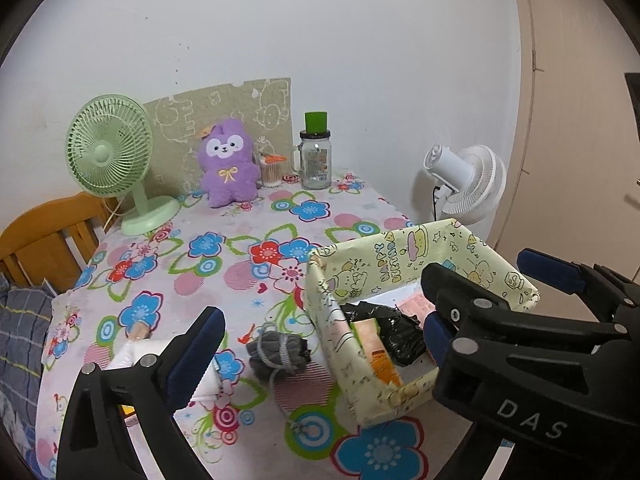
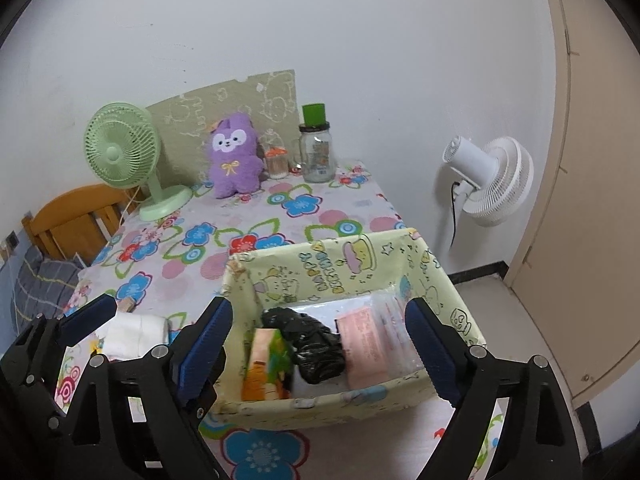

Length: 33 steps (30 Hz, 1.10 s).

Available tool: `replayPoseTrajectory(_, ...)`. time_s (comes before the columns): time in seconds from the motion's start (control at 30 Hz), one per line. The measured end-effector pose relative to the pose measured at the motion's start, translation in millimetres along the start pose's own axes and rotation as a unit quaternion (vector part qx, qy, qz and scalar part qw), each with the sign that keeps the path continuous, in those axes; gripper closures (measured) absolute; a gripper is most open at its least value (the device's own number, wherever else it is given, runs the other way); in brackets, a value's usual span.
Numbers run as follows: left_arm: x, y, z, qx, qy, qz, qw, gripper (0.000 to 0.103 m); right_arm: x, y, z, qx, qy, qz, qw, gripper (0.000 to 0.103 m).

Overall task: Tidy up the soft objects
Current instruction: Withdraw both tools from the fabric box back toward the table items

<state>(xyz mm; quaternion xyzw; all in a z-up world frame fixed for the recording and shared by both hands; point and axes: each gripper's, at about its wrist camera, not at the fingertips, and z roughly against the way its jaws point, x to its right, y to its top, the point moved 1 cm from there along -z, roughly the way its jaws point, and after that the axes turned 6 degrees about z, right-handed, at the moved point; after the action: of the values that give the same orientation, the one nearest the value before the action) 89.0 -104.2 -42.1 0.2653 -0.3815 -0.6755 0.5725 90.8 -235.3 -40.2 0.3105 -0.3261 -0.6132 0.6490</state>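
Grey rolled sock bundle [image 1: 278, 354] lies beside the yellow cartoon-print box [image 2: 400, 268]; both grippers, left gripper [image 1: 324, 336] and right gripper [image 2: 320, 344], gape wide, empty.

This is a room in a home. A desk [image 1: 240, 280] has a flowery cloth, a purple stuffed toy [image 1: 228, 164], and a small green fan [image 1: 110, 152]. A wooden chair [image 1: 44, 240] stands beside it.

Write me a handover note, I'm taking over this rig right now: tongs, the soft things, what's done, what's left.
Left tongs and right tongs: both open, empty.
In the yellow box: black bag, pink packet, orange-green pack.
On the table, outside the box: grey bundle, white roll.
Purple plush sits by the back wall.
Left, likely: the bundle and the roll.
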Motion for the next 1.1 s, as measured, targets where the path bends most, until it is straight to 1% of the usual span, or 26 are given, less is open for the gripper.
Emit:
replayPoseTrajectory(0.1,-7.6,-1.4,6.2,0.003,0.002,0.004,1.0,0.002,-8.2,0.2,4.6,0.004,-0.001,0.004,1.0,0.01)
replayPoseTrajectory(0.47,-33.2,-7.0,28.5,0.014,0.006,0.018,0.9997,0.003,-42.7,-2.4,23.7,0.031,0.008,0.026,0.999,0.009)
replayPoseTrajectory(0.67,-46.0,-11.8,34.8,0.015,0.013,0.021,0.9996,0.003,-60.6,-5.4,28.6,0.03,0.02,0.032,0.999,0.009)
replayPoseTrajectory(0.87,-61.3,-17.6,42.4,0.022,0.023,0.022,0.9993,0.003,-77.4,-9.1,32.1,0.039,0.027,0.037,0.998,0.009)
replayPoseTrajectory(1.1,-81.2,-28.3,45.1,0.023,0.027,0.028,0.999,0.003,-98.3,-17.7,26.8,0.034,0.047,0.032,0.998,0.009)
